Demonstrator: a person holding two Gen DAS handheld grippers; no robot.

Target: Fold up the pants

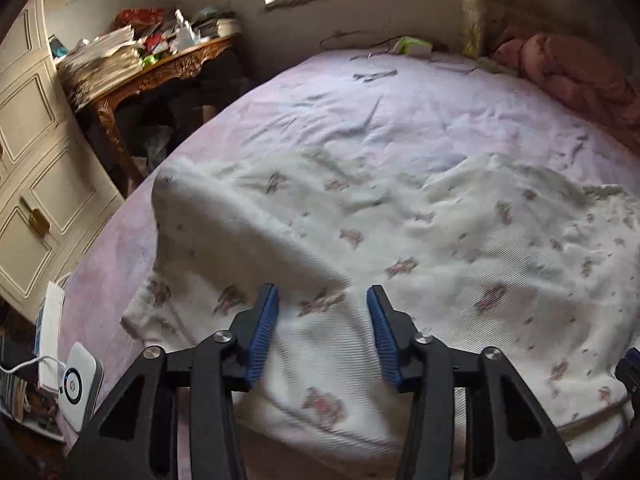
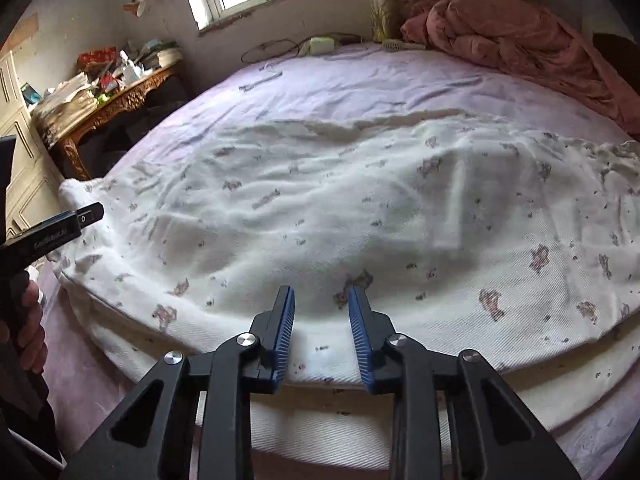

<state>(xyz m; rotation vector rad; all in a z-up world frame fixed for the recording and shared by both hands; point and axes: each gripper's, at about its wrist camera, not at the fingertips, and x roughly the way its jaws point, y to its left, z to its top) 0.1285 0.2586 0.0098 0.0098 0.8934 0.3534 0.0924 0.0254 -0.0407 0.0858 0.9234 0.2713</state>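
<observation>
Left wrist view: the left gripper [image 1: 323,300], jaws spread wide and released, hangs over the white printed pants [image 1: 400,240] spread across the pink bed [image 1: 360,112], one leg cuff at 9 o'clock overhanging the mattress edge. Bare sheet stretches toward 12 o'clock. The right gripper [image 2: 321,300], jaws also parted, holds nothing above the pants' near edge; a cluttered desk [image 2: 120,100] stands at 10 o'clock.
</observation>
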